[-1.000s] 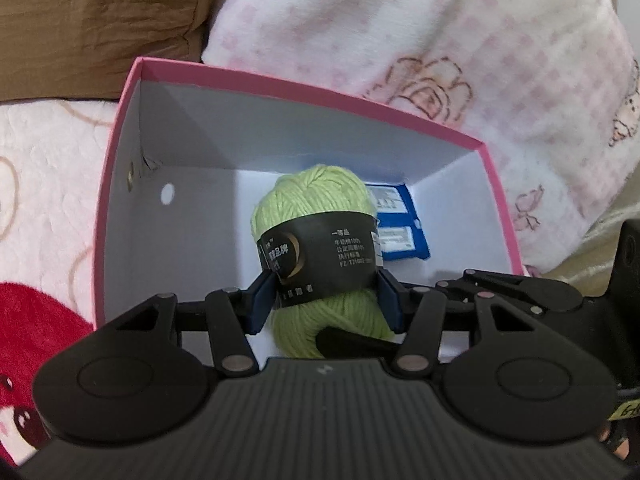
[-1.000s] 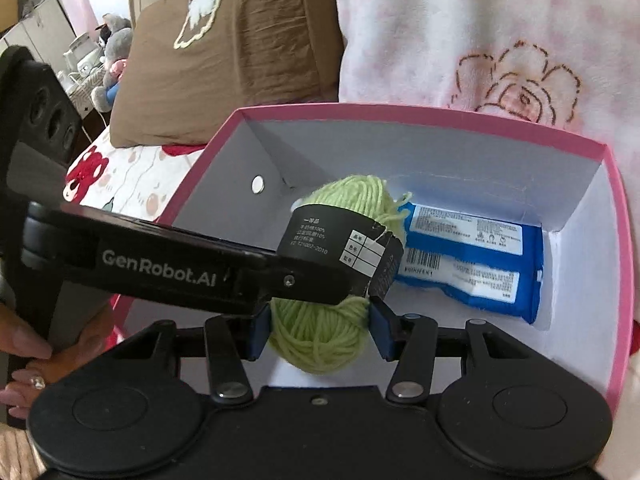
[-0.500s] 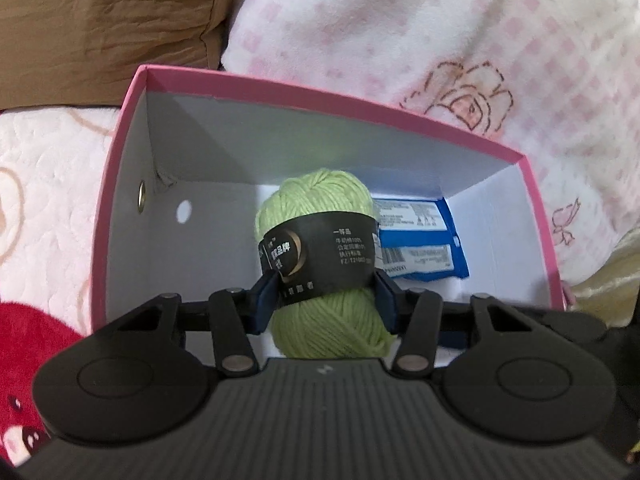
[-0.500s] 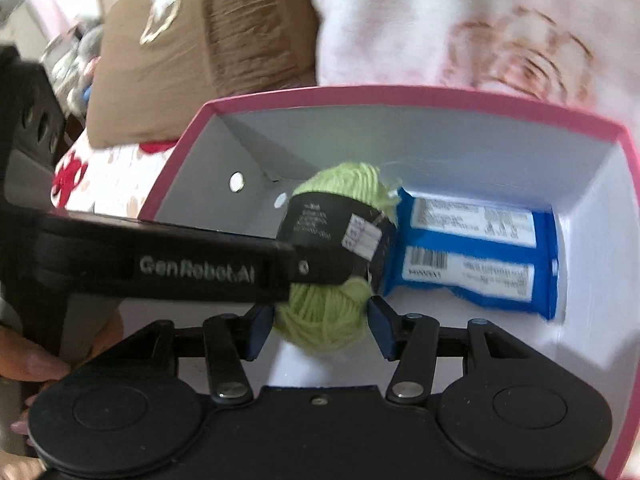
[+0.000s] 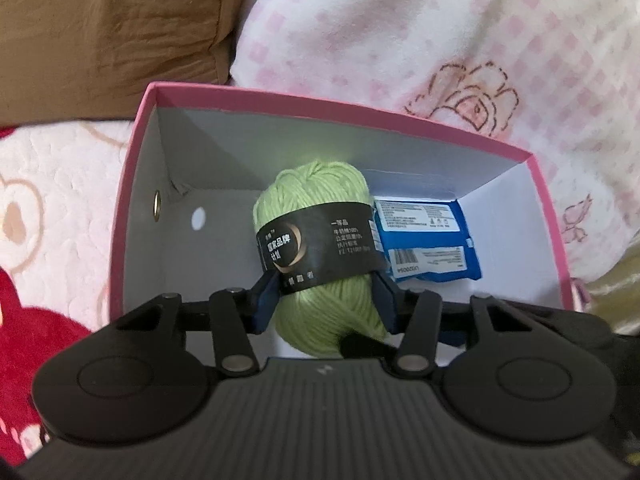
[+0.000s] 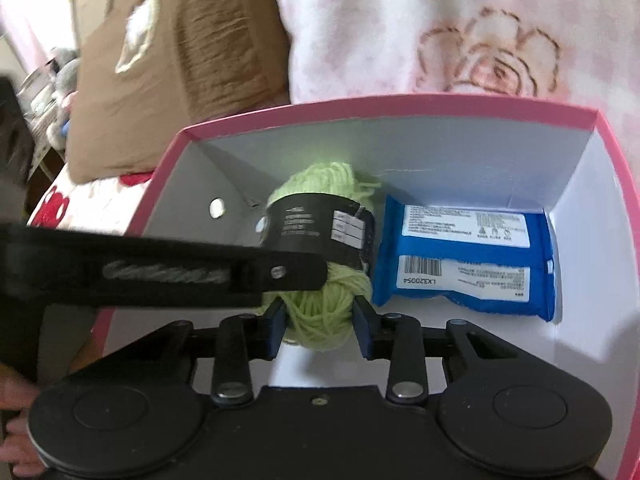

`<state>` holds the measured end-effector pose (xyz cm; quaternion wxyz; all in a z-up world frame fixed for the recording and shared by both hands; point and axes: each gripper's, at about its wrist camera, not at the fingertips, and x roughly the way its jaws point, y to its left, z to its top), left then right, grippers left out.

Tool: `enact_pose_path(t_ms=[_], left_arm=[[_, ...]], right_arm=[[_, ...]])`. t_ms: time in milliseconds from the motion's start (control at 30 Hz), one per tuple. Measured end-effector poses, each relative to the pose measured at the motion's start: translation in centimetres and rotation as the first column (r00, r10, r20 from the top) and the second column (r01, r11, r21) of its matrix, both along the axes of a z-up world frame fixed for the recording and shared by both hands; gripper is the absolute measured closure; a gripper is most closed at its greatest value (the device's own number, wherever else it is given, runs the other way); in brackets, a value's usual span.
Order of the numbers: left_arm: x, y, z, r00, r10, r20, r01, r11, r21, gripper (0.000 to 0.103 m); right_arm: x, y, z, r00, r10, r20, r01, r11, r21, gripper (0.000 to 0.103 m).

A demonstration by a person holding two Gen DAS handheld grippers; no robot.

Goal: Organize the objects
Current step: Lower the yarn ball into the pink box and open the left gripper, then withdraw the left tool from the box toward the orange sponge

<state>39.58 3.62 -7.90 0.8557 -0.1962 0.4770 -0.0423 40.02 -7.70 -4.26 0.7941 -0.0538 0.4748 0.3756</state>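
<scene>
A light green yarn ball (image 5: 316,192) with a black paper label hangs inside a pink box (image 5: 136,184) with white inner walls. My left gripper (image 5: 326,300) is shut on it at the label. In the right wrist view the left gripper's black finger (image 6: 280,272) reaches in from the left and lies across the yarn ball (image 6: 320,312). My right gripper (image 6: 319,332) is closing on the ball's lower end, and both blue pads meet its sides. A blue packet (image 6: 472,256) with white labels lies flat on the box floor at the right.
The pink box (image 6: 400,106) sits on a pink and red patterned bed cover (image 5: 48,220). A brown pillow (image 5: 100,20) and a pink checked blanket (image 5: 400,40) lie behind it. A person's hand (image 6: 12,400) shows at the lower left edge.
The right gripper's pads have drawn in onto the lower end of the yarn ball. The left gripper keeps its hold, and both views have tilted a little.
</scene>
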Motion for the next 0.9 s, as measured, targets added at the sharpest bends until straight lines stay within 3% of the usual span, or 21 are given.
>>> enact_pose_path(t_ms=[133, 367, 533, 700, 900], left_arm=[[-0.3, -0.6, 0.5, 1.000, -0.007, 0.006, 0.006, 0.999, 0.051, 0.054], [-2.4, -1.6, 3.2, 0.998, -0.055, 0.018, 0.054, 0.996, 0.066, 0.052], [-5.0, -1.9, 5.8, 0.996, -0.081, 0.034, 0.078, 0.992, 0.097, 0.051], [-7.7, -2.1, 7.6, 0.992, -0.117, -0.056, 0.123, 0.984, 0.126, 0.049], [-11.9, -2.0, 10.7, 0.987, -0.157, -0.038, 0.161, 0.979, 0.123, 0.047]], right_arm=[[-1.8, -1.2, 1.4, 0.997, 0.025, 0.067, -0.025, 1.000, 0.003, 0.061], [-3.5, -4.7, 3.9, 0.992, -0.043, 0.122, 0.043, 0.999, 0.003, 0.056], [-6.4, -5.9, 6.2, 0.979, 0.032, 0.200, -0.027, 0.999, -0.029, 0.054], [-8.6, -6.8, 8.5, 0.974, 0.019, 0.228, -0.013, 1.000, -0.026, 0.048], [-11.0, -7.9, 10.5, 0.976, -0.010, 0.216, 0.012, 1.000, -0.006, 0.042]])
